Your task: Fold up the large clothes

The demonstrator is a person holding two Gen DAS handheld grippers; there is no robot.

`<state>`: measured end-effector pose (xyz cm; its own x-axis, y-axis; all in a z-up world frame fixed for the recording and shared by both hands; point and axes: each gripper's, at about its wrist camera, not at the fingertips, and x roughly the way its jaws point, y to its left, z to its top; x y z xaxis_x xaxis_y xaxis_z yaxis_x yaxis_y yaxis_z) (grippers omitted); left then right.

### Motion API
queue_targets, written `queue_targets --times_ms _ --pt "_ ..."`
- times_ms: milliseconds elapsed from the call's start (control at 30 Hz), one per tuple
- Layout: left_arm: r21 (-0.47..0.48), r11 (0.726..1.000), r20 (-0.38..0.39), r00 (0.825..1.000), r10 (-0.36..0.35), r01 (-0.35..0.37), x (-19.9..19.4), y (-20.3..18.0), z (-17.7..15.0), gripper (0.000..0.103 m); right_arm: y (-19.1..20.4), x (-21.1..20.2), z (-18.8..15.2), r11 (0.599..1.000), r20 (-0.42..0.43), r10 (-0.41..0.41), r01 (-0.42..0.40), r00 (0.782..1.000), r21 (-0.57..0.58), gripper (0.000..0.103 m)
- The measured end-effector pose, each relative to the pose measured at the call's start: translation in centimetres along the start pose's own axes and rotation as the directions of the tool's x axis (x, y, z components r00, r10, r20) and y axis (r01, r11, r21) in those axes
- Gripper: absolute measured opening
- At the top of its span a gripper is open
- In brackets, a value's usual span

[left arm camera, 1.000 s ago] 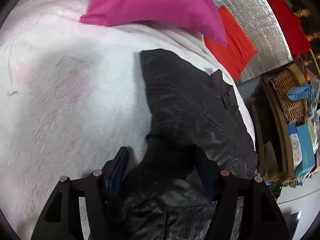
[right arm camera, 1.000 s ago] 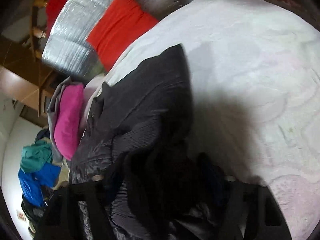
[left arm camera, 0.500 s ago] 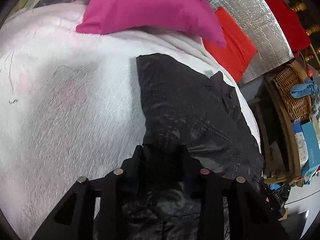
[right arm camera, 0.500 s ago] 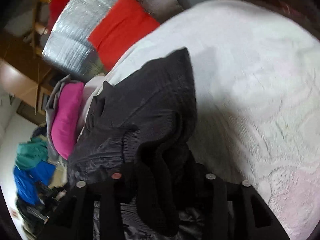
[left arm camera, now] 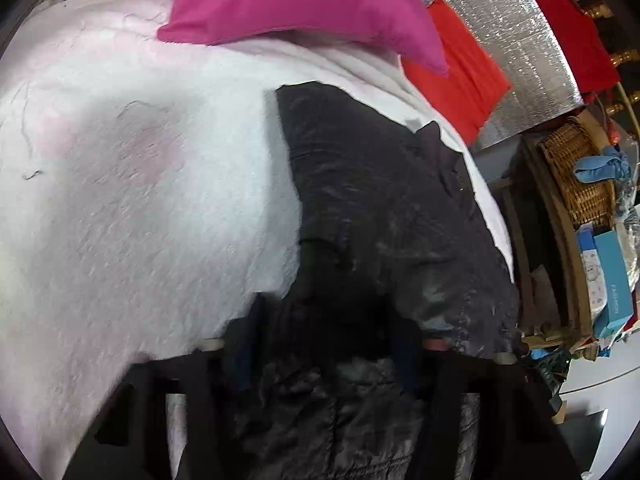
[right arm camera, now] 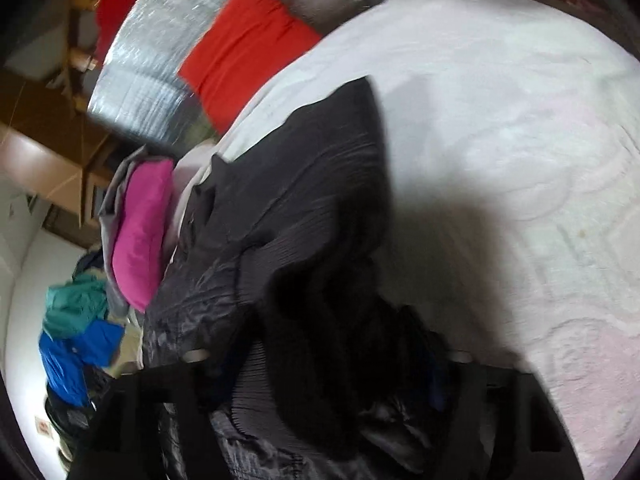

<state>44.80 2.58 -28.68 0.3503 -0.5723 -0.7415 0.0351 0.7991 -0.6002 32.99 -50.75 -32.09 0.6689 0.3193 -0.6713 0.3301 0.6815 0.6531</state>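
Observation:
A large dark grey-black jacket (left arm camera: 376,208) lies spread on a white and pale pink bedspread (left arm camera: 132,208). In the left wrist view my left gripper (left arm camera: 326,332) has its fingers apart, with a bunched fold of the jacket between them. In the right wrist view the jacket (right arm camera: 304,184) lies folded and bunched, with a ribbed cuff or hem standing up in front. My right gripper (right arm camera: 320,356) also has its fingers apart around that bunched cloth. The fingertips of both are partly hidden by the dark fabric.
A magenta pillow (left arm camera: 304,4) lies at the head of the bed, with red cloth (left arm camera: 460,76) and a silver quilted panel (left arm camera: 516,40) behind. A wicker basket (left arm camera: 576,176) and boxes stand beside the bed. A pile of blue and teal clothes (right arm camera: 76,328) lies on the floor.
Both grippers were closed on the jacket half a second ago and have now spread their fingers. The fabric has settled a little on the bed.

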Motion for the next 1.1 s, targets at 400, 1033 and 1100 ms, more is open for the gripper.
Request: queue_targets --times_ms 400,1033,1100 --pt "0.035 0.993 -0.008 0.993 0.117 -0.117 0.8 -1.3 0.4 0.044 0.9 -0.3 -0.2 0.996 0.012 -0.085 0.085 0.996 -0.008 0.061" --pt "0.381 0.766 0.533 0.799 0.276 -0.518 -15.5 -3.8 -17.6 0.081 -2.1 -19.3 -15.7 0.992 0.233 -0.08 0.099 0.969 -0.074 0.074" --pt "0.388 0.755 0.53 0.798 0.287 -0.529 -16.0 -3.2 -20.4 0.085 -2.7 -20.4 -18.2 0.991 0.21 -0.089 0.107 0.974 -0.076 0.075"
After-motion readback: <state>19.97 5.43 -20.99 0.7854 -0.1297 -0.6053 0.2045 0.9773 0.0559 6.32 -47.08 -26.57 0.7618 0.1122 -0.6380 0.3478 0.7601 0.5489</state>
